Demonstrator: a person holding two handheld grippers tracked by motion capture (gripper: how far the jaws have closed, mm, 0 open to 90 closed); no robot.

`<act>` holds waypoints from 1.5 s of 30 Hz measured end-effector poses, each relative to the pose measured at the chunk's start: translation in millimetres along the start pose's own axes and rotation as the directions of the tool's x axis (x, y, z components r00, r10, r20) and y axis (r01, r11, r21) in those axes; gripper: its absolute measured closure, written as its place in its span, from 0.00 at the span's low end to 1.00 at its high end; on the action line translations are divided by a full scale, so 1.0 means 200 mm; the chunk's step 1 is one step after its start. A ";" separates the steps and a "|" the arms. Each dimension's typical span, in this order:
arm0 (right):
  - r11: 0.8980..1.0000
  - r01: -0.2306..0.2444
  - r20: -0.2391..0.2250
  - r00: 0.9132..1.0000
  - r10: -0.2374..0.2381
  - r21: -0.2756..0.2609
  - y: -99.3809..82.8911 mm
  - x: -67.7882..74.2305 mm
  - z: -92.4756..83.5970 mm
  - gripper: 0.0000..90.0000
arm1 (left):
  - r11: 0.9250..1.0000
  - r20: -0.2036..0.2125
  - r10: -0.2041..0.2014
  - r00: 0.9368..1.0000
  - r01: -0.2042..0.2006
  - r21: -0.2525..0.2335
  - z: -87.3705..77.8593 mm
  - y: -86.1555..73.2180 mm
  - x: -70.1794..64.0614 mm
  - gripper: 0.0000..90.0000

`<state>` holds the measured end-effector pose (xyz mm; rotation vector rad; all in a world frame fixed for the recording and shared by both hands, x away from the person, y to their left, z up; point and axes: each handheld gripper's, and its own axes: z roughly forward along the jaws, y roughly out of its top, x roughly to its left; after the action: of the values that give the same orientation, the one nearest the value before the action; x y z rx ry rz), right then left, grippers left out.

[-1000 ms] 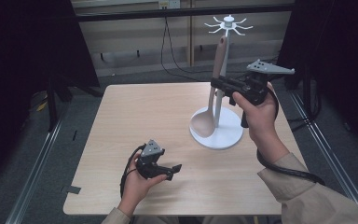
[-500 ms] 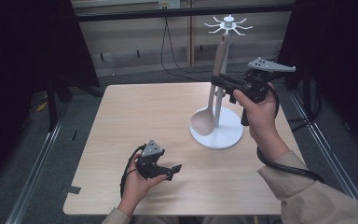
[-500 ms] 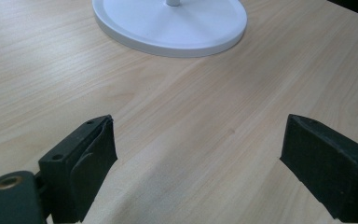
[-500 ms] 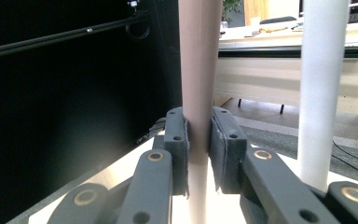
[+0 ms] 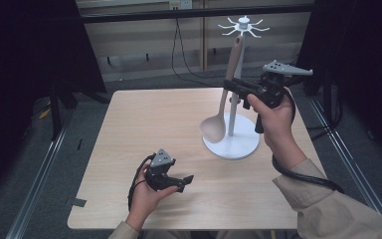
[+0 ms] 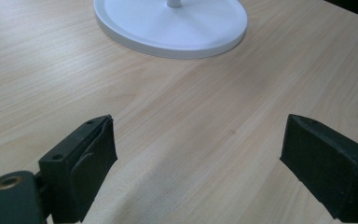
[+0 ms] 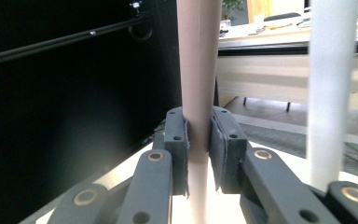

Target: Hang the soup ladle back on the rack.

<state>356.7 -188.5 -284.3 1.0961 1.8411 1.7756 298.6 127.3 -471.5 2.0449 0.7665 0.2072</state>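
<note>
A beige ladle [image 5: 214, 127] hangs upright beside the white rack's pole [image 5: 235, 107], its bowl just above the rack's round base [image 5: 238, 144]. My right gripper [image 5: 229, 85] is shut on the ladle's handle [image 7: 197, 84], held level at mid-height. In the right gripper view both pads press the handle from either side, and the white pole [image 7: 331, 88] stands to the right. The rack's hooks [image 5: 243, 23] spread at the top, a little above the handle's end. My left gripper [image 5: 188, 180] rests low over the table's front, open, with nothing between its pads [image 6: 93, 158].
The light wooden table [image 5: 149, 124] has bare room on its left half and front. In the left gripper view the rack's white base [image 6: 172, 28] lies ahead. Dark panels and metal frame rails border the table. A cable [image 5: 303, 174] trails from the right gripper.
The right hand has lifted the ladle very slightly along the pole. The left hand has kept still.
</note>
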 end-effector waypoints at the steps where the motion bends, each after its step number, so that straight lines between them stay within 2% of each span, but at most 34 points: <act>1: 1.000 -0.004 -0.009 1.000 0.004 0.000 0.00 0.00 0.01 0.87 | 1.000 0.000 -0.003 1.000 0.003 0.000 0.00 0.00 0.00 0.11; 6: 1.000 -0.001 -0.010 1.000 0.002 0.005 0.00 0.02 0.03 0.87 | 1.000 -0.003 0.001 1.000 -0.001 0.006 0.00 0.00 0.00 0.11; 13: 1.000 0.019 0.007 1.000 -0.019 0.006 0.00 0.01 0.02 0.87 | 1.000 -0.011 0.001 1.000 -0.001 0.008 -0.01 0.00 0.00 0.11; 29: 1.000 0.013 0.013 1.000 -0.013 -0.011 0.00 -0.03 0.00 0.86 | 1.000 -0.007 0.003 1.000 -0.003 0.013 0.00 -0.01 0.00 0.11; 40: 1.000 0.006 -0.010 1.000 -0.006 -0.005 0.00 -0.01 0.06 0.87 | 1.000 -0.015 0.006 1.000 -0.006 0.016 -0.01 -0.01 0.01 0.11; 45: 1.000 0.027 0.001 1.000 -0.027 0.002 0.01 -0.01 0.04 0.87 | 1.000 -0.013 0.005 1.000 -0.005 0.012 -0.01 -0.01 0.01 0.11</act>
<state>364.5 -185.4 -285.0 1.0677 1.8490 1.7575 297.8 131.1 -472.5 2.0586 0.7726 0.2195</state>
